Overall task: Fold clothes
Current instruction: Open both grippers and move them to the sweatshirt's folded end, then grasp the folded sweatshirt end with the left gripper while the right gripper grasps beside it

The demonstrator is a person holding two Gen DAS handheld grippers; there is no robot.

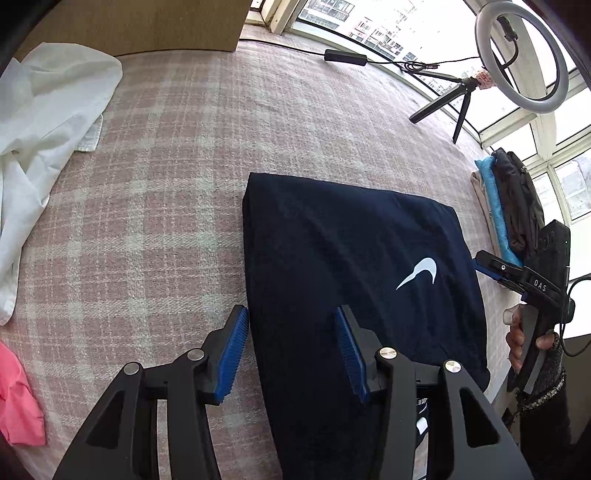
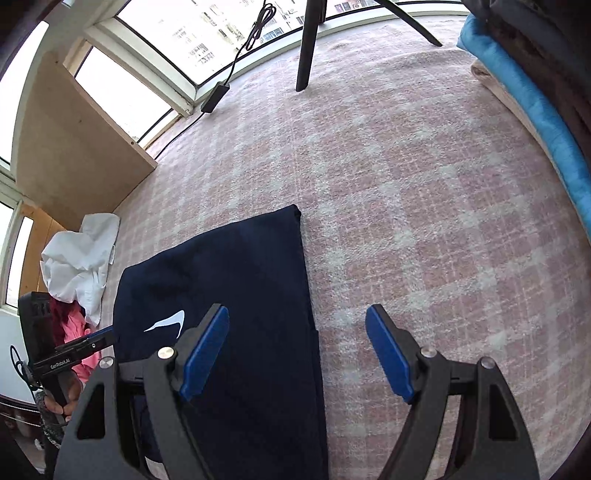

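While both tongs hang agape w/ nothing gripped, left tongs [image 1: 291,354] & right tongs [image 2: 297,354] straddle opposite long edges of navy tee [image 1: 351,280], axis running away.

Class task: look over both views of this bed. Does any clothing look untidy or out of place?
Yes. The navy T-shirt lies folded flat, but a white garment sits crumpled near the wooden board, and a pink garment is bunched at the edge, both unfolded.

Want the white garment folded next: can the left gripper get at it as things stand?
Probably yes. The left gripper is open and empty at the navy shirt, and only bare plaid blanket lies between it and the white garment.
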